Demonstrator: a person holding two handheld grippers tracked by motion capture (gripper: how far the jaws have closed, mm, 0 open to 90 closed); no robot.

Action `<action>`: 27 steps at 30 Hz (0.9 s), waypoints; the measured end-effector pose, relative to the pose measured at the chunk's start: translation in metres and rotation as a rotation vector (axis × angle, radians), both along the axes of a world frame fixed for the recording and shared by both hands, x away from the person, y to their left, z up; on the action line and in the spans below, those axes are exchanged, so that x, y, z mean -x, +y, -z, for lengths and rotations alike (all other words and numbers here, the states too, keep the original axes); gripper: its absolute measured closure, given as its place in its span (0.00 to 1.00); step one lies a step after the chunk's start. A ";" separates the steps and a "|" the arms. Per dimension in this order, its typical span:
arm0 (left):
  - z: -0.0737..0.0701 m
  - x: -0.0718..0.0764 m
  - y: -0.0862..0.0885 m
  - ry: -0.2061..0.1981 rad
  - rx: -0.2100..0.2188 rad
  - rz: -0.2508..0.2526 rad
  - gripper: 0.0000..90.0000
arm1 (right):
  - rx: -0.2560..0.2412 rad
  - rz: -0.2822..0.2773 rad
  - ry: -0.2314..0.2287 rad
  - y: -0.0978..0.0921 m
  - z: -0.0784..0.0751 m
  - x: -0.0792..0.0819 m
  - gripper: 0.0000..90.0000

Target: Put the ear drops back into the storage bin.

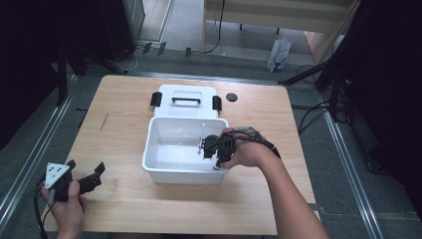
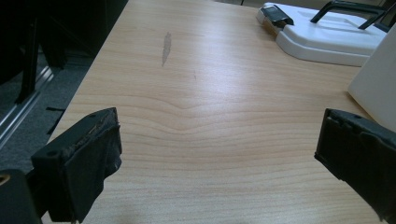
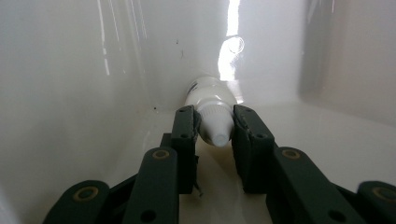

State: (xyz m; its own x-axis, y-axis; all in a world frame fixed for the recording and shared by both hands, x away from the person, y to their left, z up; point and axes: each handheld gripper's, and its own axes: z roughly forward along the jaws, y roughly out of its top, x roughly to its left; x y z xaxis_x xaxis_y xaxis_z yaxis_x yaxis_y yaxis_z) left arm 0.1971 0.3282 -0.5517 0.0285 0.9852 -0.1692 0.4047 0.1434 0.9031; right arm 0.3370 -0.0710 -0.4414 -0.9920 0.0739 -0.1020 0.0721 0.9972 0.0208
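A white plastic box (image 1: pixel 149 149) stands open in the middle of the wooden table, its lid (image 1: pixel 185 99) lying flat behind it. My right gripper (image 1: pixel 206 145) reaches down inside the box. In the right gripper view its jaws (image 3: pixel 215 127) are shut on a small white tube (image 3: pixel 211 105) with a ribbed cap, held close to the box floor near a corner. My left gripper (image 1: pixel 87 172) rests low over the table's near left corner, jaws wide open (image 2: pixel 215 149) with only bare wood between them.
The lid (image 2: pixel 322 39) has a black handle (image 1: pixel 186 99) and two black latches. A small black round disc (image 1: pixel 231 97) lies on the table behind the box to the right. Bare table (image 1: pixel 114 124) spreads left of the box. Floor cables and stands surround the table.
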 end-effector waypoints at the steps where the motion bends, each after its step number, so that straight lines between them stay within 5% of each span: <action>1: 0.000 0.000 0.000 0.000 0.000 0.001 0.01 | 0.000 0.001 0.000 0.000 0.000 0.000 0.80; 15: 0.000 0.000 0.000 0.001 0.001 0.005 0.01 | -0.018 0.010 0.005 -0.001 -0.003 -0.001 0.68; 22: 0.000 0.000 0.000 0.000 0.000 0.006 0.01 | -0.107 0.039 0.010 -0.008 -0.018 -0.003 0.57; 27: 0.000 0.000 0.000 0.000 0.000 0.006 0.01 | -0.118 0.063 -0.007 -0.009 -0.027 -0.002 0.50</action>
